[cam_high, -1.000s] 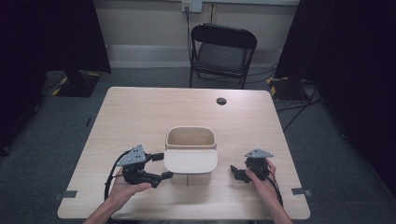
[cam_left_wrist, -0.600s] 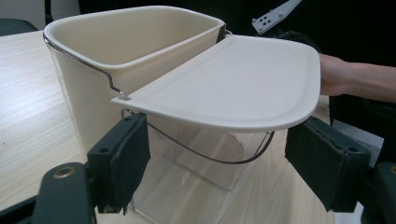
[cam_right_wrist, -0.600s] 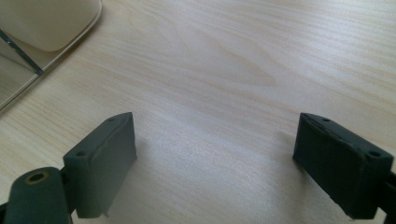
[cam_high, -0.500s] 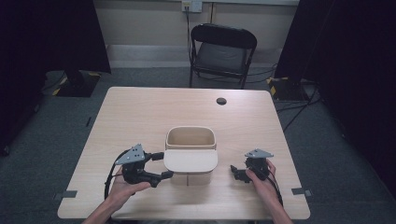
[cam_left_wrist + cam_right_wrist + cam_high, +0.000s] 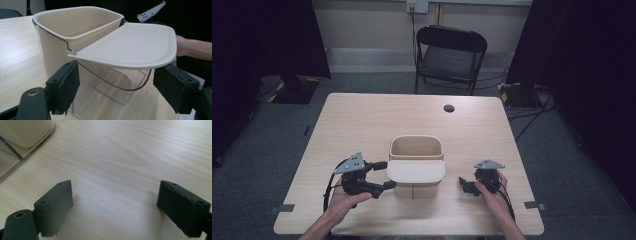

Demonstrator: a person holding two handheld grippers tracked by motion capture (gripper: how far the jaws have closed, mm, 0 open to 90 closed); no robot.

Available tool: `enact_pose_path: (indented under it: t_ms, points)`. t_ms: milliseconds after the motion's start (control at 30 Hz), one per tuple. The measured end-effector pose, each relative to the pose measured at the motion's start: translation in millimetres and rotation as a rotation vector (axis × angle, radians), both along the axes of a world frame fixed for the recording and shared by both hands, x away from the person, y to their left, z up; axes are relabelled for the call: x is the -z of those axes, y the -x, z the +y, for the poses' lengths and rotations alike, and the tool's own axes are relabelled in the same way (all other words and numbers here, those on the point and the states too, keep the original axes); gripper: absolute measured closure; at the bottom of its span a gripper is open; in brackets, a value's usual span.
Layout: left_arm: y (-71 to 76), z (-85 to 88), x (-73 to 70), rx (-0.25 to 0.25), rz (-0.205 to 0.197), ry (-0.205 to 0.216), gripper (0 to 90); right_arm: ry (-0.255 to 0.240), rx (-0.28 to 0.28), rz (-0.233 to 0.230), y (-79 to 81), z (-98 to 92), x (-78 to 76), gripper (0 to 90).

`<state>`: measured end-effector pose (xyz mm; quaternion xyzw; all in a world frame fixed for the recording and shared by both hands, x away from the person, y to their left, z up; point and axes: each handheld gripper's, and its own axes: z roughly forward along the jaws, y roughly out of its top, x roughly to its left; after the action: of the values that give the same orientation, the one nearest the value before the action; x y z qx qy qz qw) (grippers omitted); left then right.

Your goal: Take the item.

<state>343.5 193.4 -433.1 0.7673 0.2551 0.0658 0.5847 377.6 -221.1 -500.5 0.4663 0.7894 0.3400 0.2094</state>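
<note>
In the lower middle of the high view a cream plastic bin with an open top [image 5: 416, 150] stands on the pale wooden table [image 5: 362, 125], and its flat cream lid [image 5: 416, 172] juts out level from the near rim, toward the bottom of the frame. The left gripper [image 5: 384, 175] sits in the lower left of that view, held in the person's left hand [image 5: 343, 199], with its jaws spread wide and pointing at the lid's left edge. In the left gripper view the two black jaws stand far apart at either side of the lower frame, with nothing clamped between them; the lid [image 5: 130, 46] hangs above them, and I cannot tell whether either pad touches it. A thin wire bail [image 5: 112, 83] curves beneath the lid across the bin's clear lower front. The right gripper [image 5: 464, 184] lies in the lower right of the high view, near the bin but apart from it. In the right gripper view its jaws are also wide apart, over bare tabletop [image 5: 130, 155], gripping nothing.
</note>
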Motion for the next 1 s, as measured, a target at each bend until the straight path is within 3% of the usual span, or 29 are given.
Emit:
enact_pose_path:
  t_ms: [233, 467, 1000]
  points:
    - [-0.5, 0.0, -1.3, 0.005, 0.008, 0.033, 21.0, 0.000, 0.000, 0.001, 0.0, 0.0, 0.0, 12.3]
    - [-0.4, -0.7, -4.3, 0.001, -0.009, 0.020, 22.1, 0.000, -0.001, 0.000, -0.1, 0.0, 0.0, 12.3]
    - [-3.2, 0.2, -8.9, 0.017, -0.008, 0.008, 23.1, 0.001, -0.001, 0.000, -0.1, 0.0, 0.0, 12.3]
